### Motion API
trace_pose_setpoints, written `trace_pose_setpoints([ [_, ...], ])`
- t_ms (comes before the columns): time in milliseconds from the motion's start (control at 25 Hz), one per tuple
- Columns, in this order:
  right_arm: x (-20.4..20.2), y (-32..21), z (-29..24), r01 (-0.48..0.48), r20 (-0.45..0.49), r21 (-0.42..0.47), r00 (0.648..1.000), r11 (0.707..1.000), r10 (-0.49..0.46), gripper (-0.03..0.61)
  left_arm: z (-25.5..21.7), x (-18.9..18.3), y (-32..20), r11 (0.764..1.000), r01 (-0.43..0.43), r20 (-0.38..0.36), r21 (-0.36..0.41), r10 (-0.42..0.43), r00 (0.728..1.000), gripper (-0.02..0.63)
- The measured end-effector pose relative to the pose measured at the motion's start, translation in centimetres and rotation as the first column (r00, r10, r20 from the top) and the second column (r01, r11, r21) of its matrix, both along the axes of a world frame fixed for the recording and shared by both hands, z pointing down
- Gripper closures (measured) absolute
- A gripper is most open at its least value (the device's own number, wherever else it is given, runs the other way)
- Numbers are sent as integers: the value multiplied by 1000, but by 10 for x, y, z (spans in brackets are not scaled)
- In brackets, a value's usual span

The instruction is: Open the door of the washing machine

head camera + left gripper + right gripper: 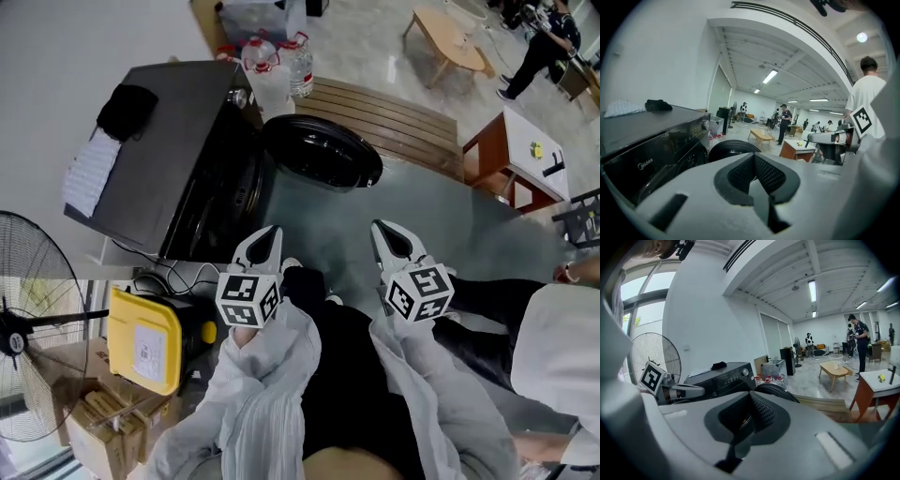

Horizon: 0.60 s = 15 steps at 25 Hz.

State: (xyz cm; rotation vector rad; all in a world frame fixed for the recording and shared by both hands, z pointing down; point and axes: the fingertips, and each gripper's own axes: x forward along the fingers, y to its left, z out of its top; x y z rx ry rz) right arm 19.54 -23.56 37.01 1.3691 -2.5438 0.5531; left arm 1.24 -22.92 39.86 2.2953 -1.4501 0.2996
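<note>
The dark grey washing machine (178,159) stands at the left in the head view, and its round black door (323,150) is swung out wide from the front. My left gripper (270,234) and right gripper (382,231) hang side by side close to my body, well short of the door and apart from it. Both are shut with nothing between the jaws. The left gripper view looks over its closed jaws at the machine (651,150) and the door (729,149). In the right gripper view the machine (724,376) and door (776,391) lie ahead to the left.
A black cloth (127,108) and a white cloth (89,173) lie on the machine's top. A fan (28,319), a yellow case (145,339) and cardboard boxes (94,422) stand at the left. Water bottles (281,61), a slatted wooden bench (394,117) and a small table (511,159) lie beyond.
</note>
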Motion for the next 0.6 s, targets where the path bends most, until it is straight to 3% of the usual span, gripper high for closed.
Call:
trace_pose_setpoints([
  [600,-4,-10,1,-4,3,-24,1000,1000,4,571,-3,-1,-8,1000,20,-17,8,-19,1000,615],
])
